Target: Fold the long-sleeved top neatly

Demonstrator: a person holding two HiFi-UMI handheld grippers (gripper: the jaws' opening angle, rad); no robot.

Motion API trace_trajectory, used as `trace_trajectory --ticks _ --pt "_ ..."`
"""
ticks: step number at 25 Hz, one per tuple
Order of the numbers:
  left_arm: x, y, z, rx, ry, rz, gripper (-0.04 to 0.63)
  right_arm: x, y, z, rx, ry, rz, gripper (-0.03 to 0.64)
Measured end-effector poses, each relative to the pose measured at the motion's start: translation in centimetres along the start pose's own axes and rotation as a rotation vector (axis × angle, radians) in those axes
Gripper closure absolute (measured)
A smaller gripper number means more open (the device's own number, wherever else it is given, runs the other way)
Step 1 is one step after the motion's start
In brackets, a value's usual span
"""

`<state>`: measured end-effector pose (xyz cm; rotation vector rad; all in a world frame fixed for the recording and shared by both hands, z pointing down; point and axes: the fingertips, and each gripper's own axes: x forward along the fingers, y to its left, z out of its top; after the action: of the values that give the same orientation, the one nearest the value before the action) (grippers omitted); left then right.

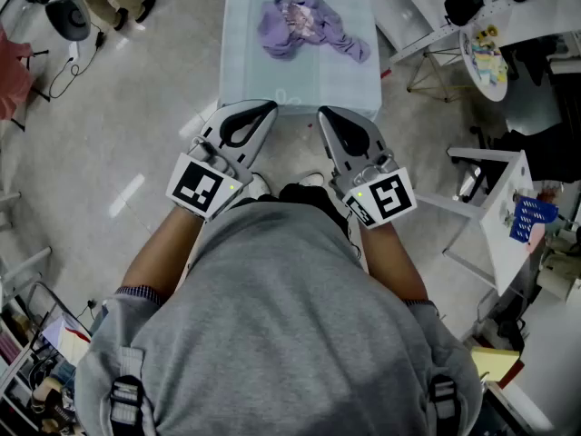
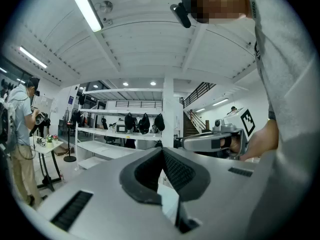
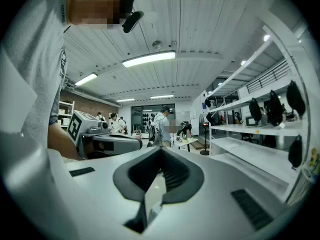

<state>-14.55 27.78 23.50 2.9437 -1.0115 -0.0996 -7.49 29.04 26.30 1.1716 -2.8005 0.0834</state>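
Note:
A crumpled purple long-sleeved top (image 1: 307,25) lies on a small pale table (image 1: 354,84) ahead of me in the head view. My left gripper (image 1: 270,108) and right gripper (image 1: 320,114) are held level side by side just short of the table's near edge, apart from the top. Both are shut with nothing between the jaws. In the left gripper view the left gripper (image 2: 162,149) points across the room, with the right gripper (image 2: 212,142) to its right. The right gripper (image 3: 161,149) likewise looks across the room, the left gripper (image 3: 105,143) beside it. The top shows in neither gripper view.
White shelving (image 2: 117,134) with dark bags hanging stands across the room. Several people (image 3: 161,126) stand around a small table in the distance. A person (image 2: 20,134) stands at the left with a stand. White racks and a blue basket (image 1: 531,218) are at my right.

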Motion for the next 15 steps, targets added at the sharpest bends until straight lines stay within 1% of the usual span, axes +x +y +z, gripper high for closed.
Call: trace_trajectory --ticks 7,12,15 --pt "-1.3 -1.1 -0.3 0.002 0.017 0.028 0.580 -1.7 0.8 -0.5 0.007 0.008 0.007 0.609" --pt "-1.7 -1.4 -0.7 -0.019 0.055 0.049 0.580 -2.3 0.9 -0.3 0.010 0.003 0.006 0.609" --pt "-1.7 -1.7 -0.7 -0.030 0.033 0.036 0.578 -2.7 0.7 -0.4 0.016 0.005 0.007 0.609"
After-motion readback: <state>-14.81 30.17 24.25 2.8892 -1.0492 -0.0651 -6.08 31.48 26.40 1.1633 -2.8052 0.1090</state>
